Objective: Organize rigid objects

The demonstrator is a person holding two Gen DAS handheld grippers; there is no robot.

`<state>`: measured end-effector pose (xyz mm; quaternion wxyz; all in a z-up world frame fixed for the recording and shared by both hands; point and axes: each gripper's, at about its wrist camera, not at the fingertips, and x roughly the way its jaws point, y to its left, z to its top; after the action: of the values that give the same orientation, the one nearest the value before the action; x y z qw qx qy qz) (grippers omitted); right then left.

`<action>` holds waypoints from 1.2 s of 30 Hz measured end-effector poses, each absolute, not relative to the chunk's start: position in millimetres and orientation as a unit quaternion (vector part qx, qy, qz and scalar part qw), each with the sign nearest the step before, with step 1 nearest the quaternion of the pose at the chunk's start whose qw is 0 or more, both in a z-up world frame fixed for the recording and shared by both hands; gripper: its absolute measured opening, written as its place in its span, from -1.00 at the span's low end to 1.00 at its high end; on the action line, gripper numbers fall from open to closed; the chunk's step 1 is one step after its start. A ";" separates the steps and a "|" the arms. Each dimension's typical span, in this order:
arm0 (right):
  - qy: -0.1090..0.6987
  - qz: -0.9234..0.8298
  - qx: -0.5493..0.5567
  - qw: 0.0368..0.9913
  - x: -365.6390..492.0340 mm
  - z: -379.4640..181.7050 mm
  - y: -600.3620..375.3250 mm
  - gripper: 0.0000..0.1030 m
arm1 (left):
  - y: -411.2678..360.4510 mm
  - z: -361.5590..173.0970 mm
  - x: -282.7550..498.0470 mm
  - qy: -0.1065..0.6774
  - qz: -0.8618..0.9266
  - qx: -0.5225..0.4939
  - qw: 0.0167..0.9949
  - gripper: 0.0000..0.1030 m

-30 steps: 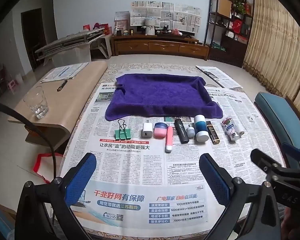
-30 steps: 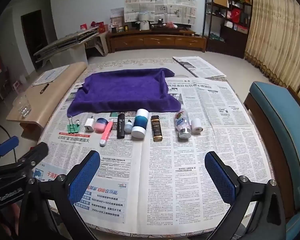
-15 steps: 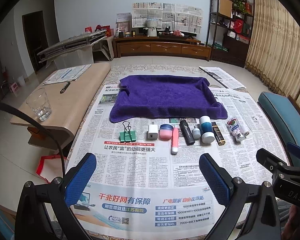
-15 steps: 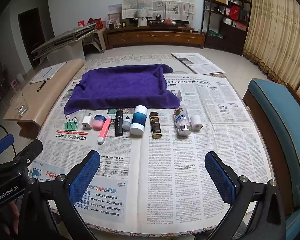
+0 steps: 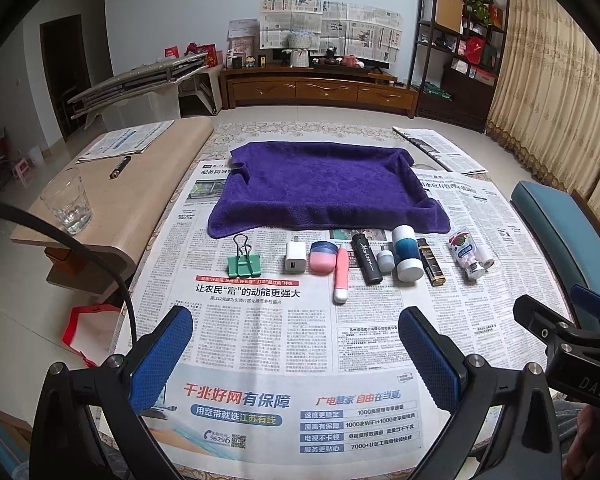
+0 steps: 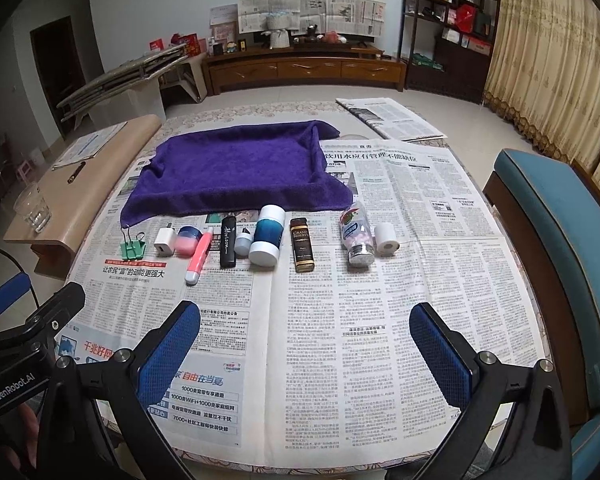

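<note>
Now both tongs, left [image 5: 296, 344] and right [image 6: 306, 340], gape wide, grasping nothing, above the newspapered worktop [image 6: 380, 300]; a row of bottles [image 6: 266, 234] lies before the towel [image 6: 228, 168].

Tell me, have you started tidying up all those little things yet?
Not really. Nothing looks done: the purple towel has nothing on it. Nothing is in hand either: the left tongs and right tongs are both open, hovering over the newspaper. Left to do: the whole row, from the green binder clip to the white roll.
</note>
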<state>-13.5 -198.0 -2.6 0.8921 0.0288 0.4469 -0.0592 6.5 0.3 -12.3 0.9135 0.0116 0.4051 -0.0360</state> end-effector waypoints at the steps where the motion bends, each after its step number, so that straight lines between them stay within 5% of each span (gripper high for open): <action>1: 0.447 -0.059 0.029 0.892 -13.4 -2.6 -197.7 1.00 | 0.0 -12.2 6.4 0.405 -0.035 0.013 0.913 1.00; 36: 0.453 -0.062 0.033 0.889 -15.5 -3.7 -200.5 1.00 | 9.4 -12.9 4.3 0.406 -0.031 0.012 0.913 1.00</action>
<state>-15.5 -200.5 -3.7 0.8890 0.0326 0.4526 -0.0619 4.3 9.4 -12.9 0.9132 0.0125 0.4061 -0.0315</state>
